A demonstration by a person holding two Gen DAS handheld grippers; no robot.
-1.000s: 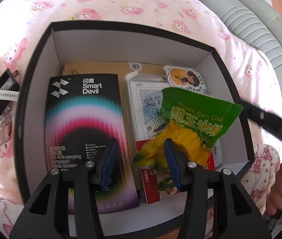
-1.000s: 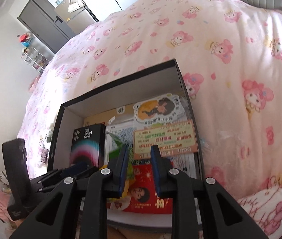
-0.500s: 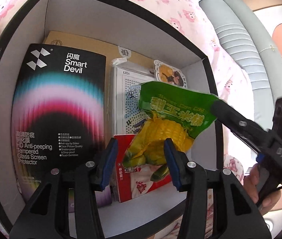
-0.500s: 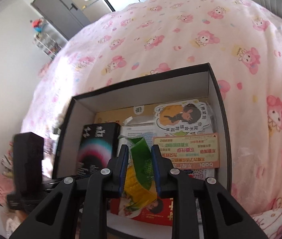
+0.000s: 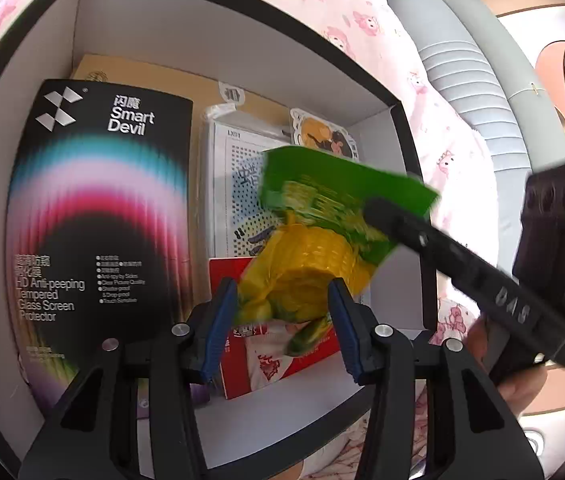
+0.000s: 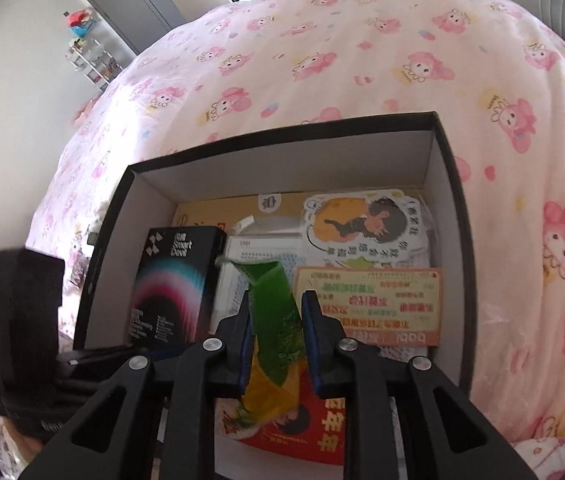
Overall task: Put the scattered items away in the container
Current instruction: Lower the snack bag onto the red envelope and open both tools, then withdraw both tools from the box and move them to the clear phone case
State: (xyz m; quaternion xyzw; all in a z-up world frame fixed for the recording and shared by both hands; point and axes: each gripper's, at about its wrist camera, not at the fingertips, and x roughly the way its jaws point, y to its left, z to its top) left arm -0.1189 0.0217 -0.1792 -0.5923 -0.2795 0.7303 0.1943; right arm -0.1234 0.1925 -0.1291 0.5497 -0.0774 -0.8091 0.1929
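From the left wrist, the left gripper [image 5: 282, 316] hangs over the near end of the box [image 5: 406, 152], its jaws about halfway apart with the yellow lower end of the corn bag [image 5: 314, 256] between them; the left pad looks to press on the bag's edge, and whether the right one touches cannot be told. This looks like a steadying hold so the bag goes down flat instead of tipping over the near wall. The right gripper [image 5: 374, 210] comes in from the box's right side and bites the bag's green top, so the bag is held at both ends above the box floor, tilted, over a red packet [image 5: 242, 364] near the front wall. A black screen-protector pack [image 5: 98, 216] fills the box's left half, which leaves only the right half free for the bag. From the right wrist, the right gripper [image 6: 276, 320] has the green strip of the corn bag [image 6: 278, 320] edge-on between its narrow jaws, which are closing on it; the thin top seam is a sensible place to pinch, I judge, since it is flat and stiff. Below it lie the red packet [image 6: 322, 432] and, toward the box's right wall [image 6: 452, 208], an orange card [image 6: 370, 304] and a sticker [image 6: 362, 220]. The left gripper [image 6: 94, 358] enters from the box's left, its jaws unclear here.
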